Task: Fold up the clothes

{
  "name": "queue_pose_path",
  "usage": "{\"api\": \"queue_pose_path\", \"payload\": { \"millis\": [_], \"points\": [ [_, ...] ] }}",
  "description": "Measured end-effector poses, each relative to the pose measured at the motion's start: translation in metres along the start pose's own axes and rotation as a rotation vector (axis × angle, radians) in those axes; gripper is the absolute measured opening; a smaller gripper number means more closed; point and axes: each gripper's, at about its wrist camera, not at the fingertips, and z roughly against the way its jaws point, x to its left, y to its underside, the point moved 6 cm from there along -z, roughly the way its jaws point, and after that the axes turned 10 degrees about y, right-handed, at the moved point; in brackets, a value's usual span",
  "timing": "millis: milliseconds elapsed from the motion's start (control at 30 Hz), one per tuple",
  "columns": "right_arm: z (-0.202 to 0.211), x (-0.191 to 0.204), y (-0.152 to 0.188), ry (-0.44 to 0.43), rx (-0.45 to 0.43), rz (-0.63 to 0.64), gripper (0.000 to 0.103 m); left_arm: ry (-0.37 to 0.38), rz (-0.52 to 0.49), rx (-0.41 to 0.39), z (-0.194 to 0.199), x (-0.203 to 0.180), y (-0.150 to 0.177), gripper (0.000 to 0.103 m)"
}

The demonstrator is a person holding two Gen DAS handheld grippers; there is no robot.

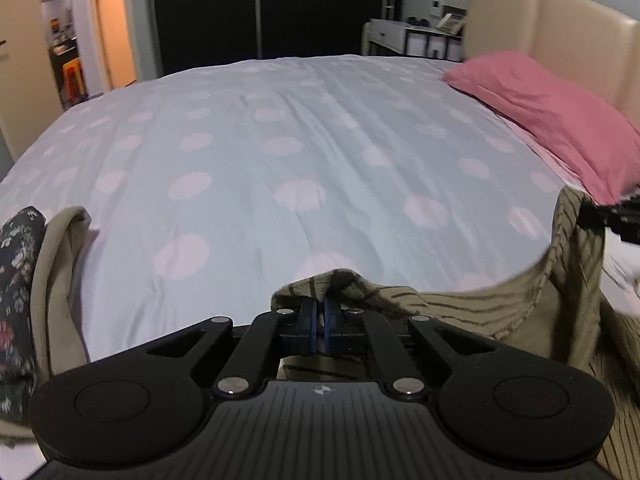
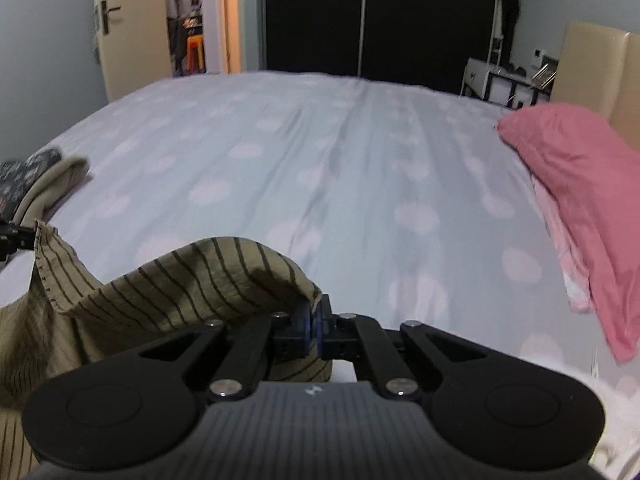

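Writing was scarce: we could read no brand or label, only a small pale emblem on each gripper body, too small to make out. Our left gripper (image 1: 320, 312) had its blue-padded fingers pressed together on a bunched edge of the striped olive garment (image 1: 460, 312), and our right gripper (image 2: 314, 320) was likewise clamped on another part of the same cloth's edge. Between the two, the garment hung in a sagging span at the near edge of the bed, lifted off the pale blue duvet with pink spots (image 1: 300, 140). In the left wrist view our right gripper showed at the far right edge, dark and blurred, with the cloth rising to it. To the near left lay a beige garment (image 1: 52, 280) beside a dark floral one (image 1: 16, 280), both resting on the duvet and apart from the striped piece. On the right a pink pillow (image 1: 560, 120) lay against a cream padded headboard (image 1: 540, 20). Beyond the bed stood a dark wardrobe (image 2: 380, 20), a white side table (image 1: 404, 38) and an open door (image 2: 128, 32) onto a lit room.
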Motion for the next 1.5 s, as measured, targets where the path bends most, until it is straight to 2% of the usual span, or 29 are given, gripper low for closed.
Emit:
{"api": "queue_pose_path", "payload": {
  "millis": [133, 267, 333, 367, 400, 433, 500, 600, 900, 1033, 1167, 1367, 1500],
  "points": [
    [-0.030, 0.016, -0.014, 0.035, 0.025, 0.026, 0.003, -0.040, 0.025, 0.047, -0.032, 0.007, -0.006, 0.002],
    [-0.060, 0.030, 0.000, 0.038, 0.090, 0.073, 0.005, -0.043, 0.060, 0.138, -0.065, 0.014, 0.009, 0.005],
    [-0.070, 0.031, 0.008, 0.040, 0.121, 0.079, 0.013, -0.054, 0.074, 0.146, -0.071, 0.017, 0.015, 0.012],
    [-0.074, 0.031, 0.012, 0.041, 0.136, 0.081, 0.017, -0.051, 0.081, 0.144, -0.071, 0.019, 0.017, 0.019],
    [-0.076, 0.029, 0.014, 0.039, 0.147, 0.082, 0.030, -0.049, 0.082, 0.141, -0.069, 0.020, 0.018, 0.026],
    [-0.077, 0.026, 0.016, 0.035, 0.157, 0.081, 0.041, -0.054, 0.079, 0.133, -0.066, 0.021, 0.019, 0.029],
    [-0.074, 0.019, 0.017, 0.021, 0.168, 0.074, 0.050, -0.076, 0.073, 0.113, -0.055, 0.025, 0.020, 0.045],
    [-0.056, 0.004, 0.022, 0.012, 0.169, 0.070, 0.060, -0.083, 0.070, 0.090, -0.034, 0.029, 0.024, 0.047],
    [0.025, -0.054, 0.059, 0.023, 0.169, 0.073, 0.058, -0.120, 0.080, 0.096, 0.042, 0.043, 0.060, 0.047],
    [0.063, -0.087, 0.095, 0.030, 0.191, 0.065, 0.049, -0.130, 0.078, 0.112, 0.078, 0.041, 0.085, 0.047],
    [0.099, -0.117, 0.139, 0.059, 0.215, 0.067, 0.049, -0.142, 0.061, 0.129, 0.109, 0.035, 0.111, 0.047],
    [0.127, -0.157, 0.194, 0.125, 0.234, 0.008, 0.048, -0.137, 0.076, 0.151, 0.143, 0.021, 0.143, 0.047],
    [0.129, -0.162, 0.223, 0.150, 0.234, 0.061, 0.046, -0.105, 0.118, 0.134, 0.152, 0.015, 0.159, 0.047]
  ]
}}
